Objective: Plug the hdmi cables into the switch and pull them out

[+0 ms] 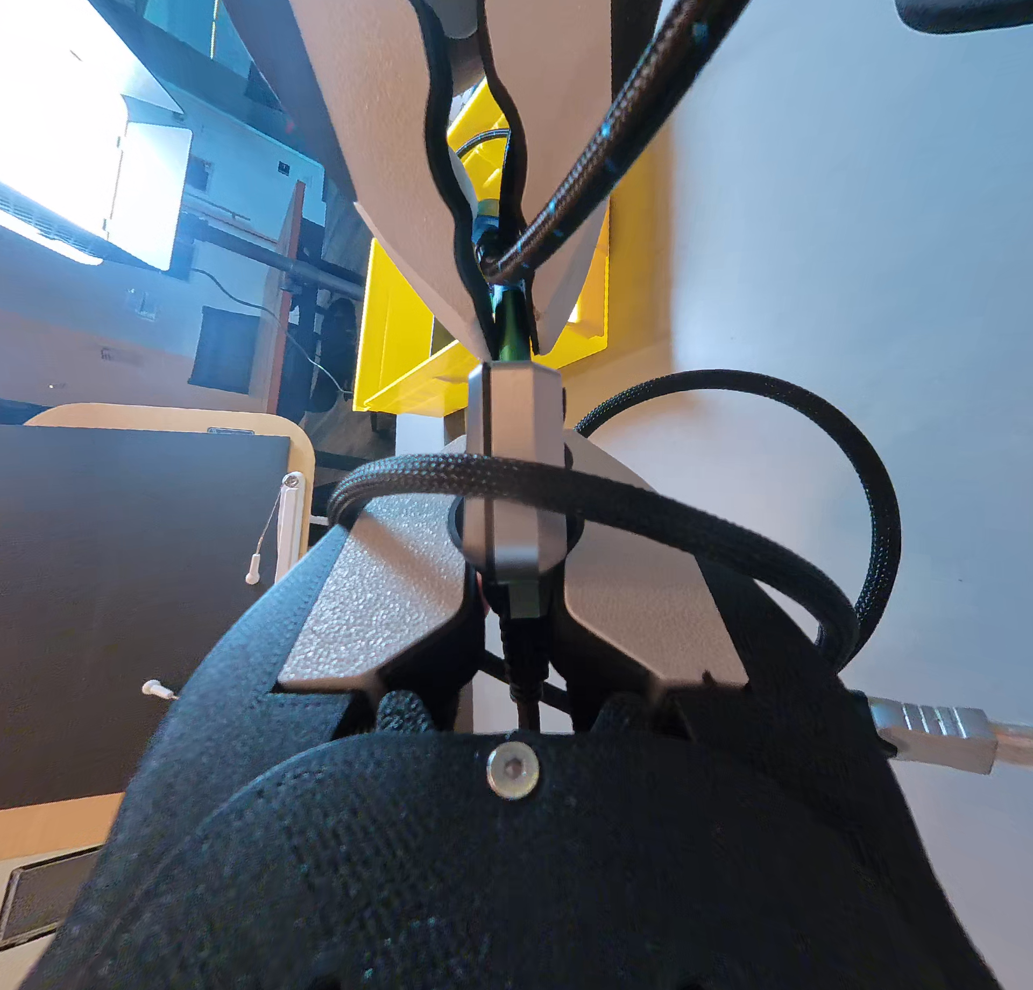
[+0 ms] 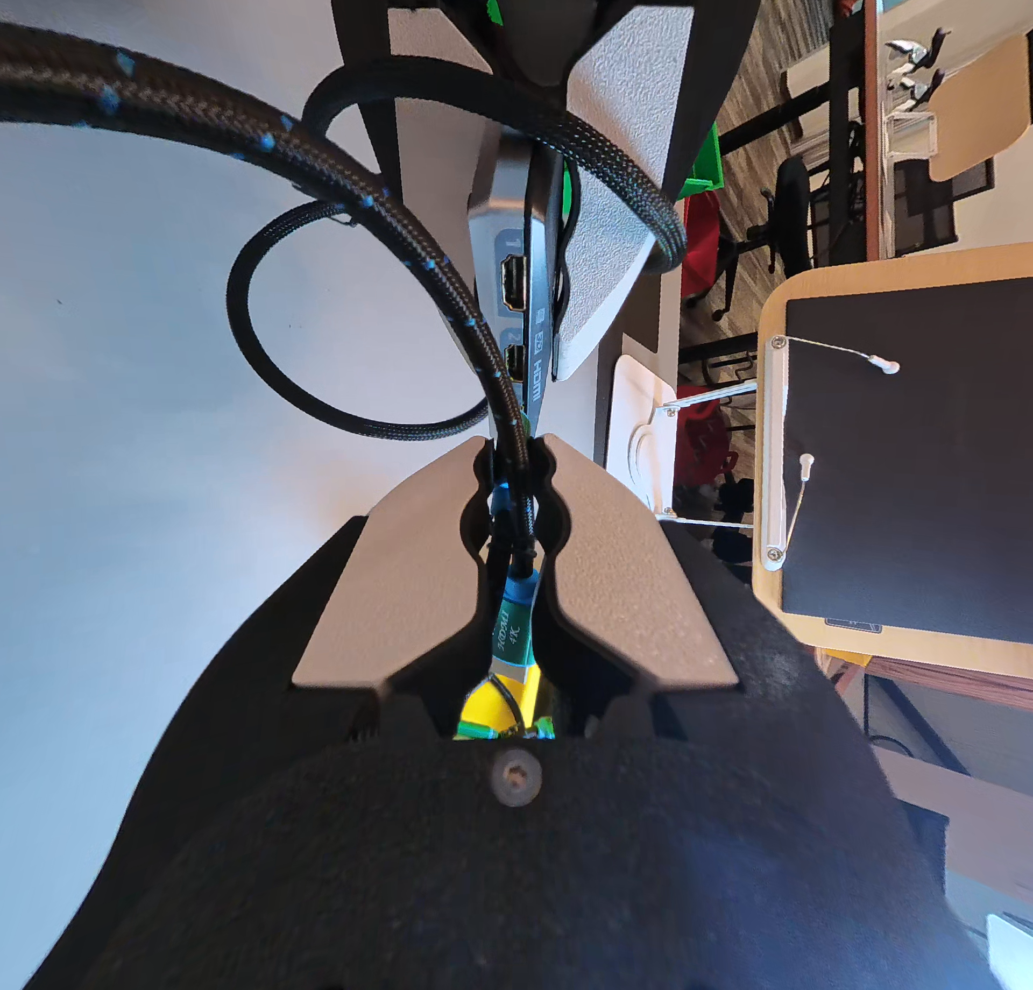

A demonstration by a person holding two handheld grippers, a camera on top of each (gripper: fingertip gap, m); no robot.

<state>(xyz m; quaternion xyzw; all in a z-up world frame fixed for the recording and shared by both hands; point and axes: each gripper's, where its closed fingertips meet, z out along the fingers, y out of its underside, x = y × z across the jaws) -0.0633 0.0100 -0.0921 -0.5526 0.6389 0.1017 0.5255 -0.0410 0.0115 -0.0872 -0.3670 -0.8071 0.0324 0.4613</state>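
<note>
Switch [image 1: 514, 471], a grey metal box, sits clenched edge-on between the fingers of my left tool [image 1: 517, 588], and in my right wrist view its port side faces me with two open sockets showing. My right tool [image 2: 511, 460] is closed on the black braided cable with blue flecks [image 2: 335, 169], gripping it just behind its green connector [image 2: 511, 636]; the connector lies inside the jaws pointing back toward my camera, away from the switch. That cable arcs up and off to the left of my right wrist view. A second, plain black braided cable [image 1: 754, 538] loops across the switch and over my left tool, its silver plug [image 1: 933, 737] lying free at the right of my left wrist view. Both tools hover over the white worktop [image 1: 866, 292], tip to tip. A yellow bin [image 1: 397, 337] stands behind.
</note>
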